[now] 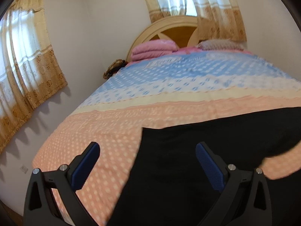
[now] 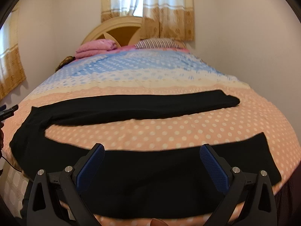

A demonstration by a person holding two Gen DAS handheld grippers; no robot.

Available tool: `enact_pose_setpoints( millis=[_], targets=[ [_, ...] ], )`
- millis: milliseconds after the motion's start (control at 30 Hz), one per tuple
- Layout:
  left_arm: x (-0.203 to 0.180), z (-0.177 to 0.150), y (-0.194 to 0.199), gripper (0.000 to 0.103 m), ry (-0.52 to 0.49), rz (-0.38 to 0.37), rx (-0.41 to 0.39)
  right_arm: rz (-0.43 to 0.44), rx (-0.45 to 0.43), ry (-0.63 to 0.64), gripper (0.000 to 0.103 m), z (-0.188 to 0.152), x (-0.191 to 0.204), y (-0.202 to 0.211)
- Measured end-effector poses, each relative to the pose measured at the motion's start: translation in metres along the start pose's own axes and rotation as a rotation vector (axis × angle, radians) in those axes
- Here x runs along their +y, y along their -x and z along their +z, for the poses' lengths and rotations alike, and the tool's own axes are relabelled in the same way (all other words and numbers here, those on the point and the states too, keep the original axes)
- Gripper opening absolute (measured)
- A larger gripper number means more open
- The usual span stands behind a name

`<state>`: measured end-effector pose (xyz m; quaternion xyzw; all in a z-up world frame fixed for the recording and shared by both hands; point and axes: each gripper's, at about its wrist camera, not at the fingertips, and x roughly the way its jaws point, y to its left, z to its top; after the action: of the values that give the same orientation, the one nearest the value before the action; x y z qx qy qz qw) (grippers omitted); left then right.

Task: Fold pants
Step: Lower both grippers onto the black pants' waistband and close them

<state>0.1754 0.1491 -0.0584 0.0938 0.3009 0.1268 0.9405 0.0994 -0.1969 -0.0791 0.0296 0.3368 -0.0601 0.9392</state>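
Note:
Black pants (image 2: 131,109) lie spread on the bed, legs apart, waist at the left. One leg runs across the far side, the other (image 2: 169,169) along the near edge. My right gripper (image 2: 151,150) is open and empty, just above the near leg. In the left wrist view the pants' waist end (image 1: 188,160) fills the lower right. My left gripper (image 1: 147,148) is open and empty, over the waist's left edge, its right finger above the cloth. The left gripper's tip (image 2: 9,111) shows at the far left of the right wrist view.
The bed has a dotted cover, peach (image 2: 169,128) near, blue (image 2: 131,64) far. Folded pink blankets (image 2: 96,48) and a striped pillow (image 2: 156,43) lie by the headboard (image 2: 112,28). Curtained windows (image 1: 24,56) and walls flank the bed on both sides.

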Motion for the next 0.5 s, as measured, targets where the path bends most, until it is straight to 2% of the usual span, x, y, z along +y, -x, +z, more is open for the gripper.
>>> enact_pose_setpoints(
  millis=[200, 267, 333, 400, 500],
  targets=[
    [0.014, 0.008, -0.060, 0.103, 0.026, -0.083, 0.137, -0.053, 0.043, -0.037, 0.101, 0.036, -0.040, -0.034],
    [0.012, 0.009, -0.078, 0.093, 0.025, -0.088, 0.180, -0.075, 0.059, -0.061, 0.097, 0.045, -0.056, -0.046],
    [0.011, 0.011, -0.099, 0.082, 0.021, -0.103, 0.231, -0.091, 0.086, -0.092, 0.090, 0.055, -0.075, -0.059],
    [0.011, 0.013, -0.120, 0.079, 0.037, -0.119, 0.278, -0.106, 0.108, -0.118, 0.081, 0.061, -0.090, -0.070],
    [0.011, 0.013, -0.139, 0.066, 0.049, -0.137, 0.320, -0.127, 0.134, -0.153, 0.080, 0.068, -0.112, -0.084]
  ],
)
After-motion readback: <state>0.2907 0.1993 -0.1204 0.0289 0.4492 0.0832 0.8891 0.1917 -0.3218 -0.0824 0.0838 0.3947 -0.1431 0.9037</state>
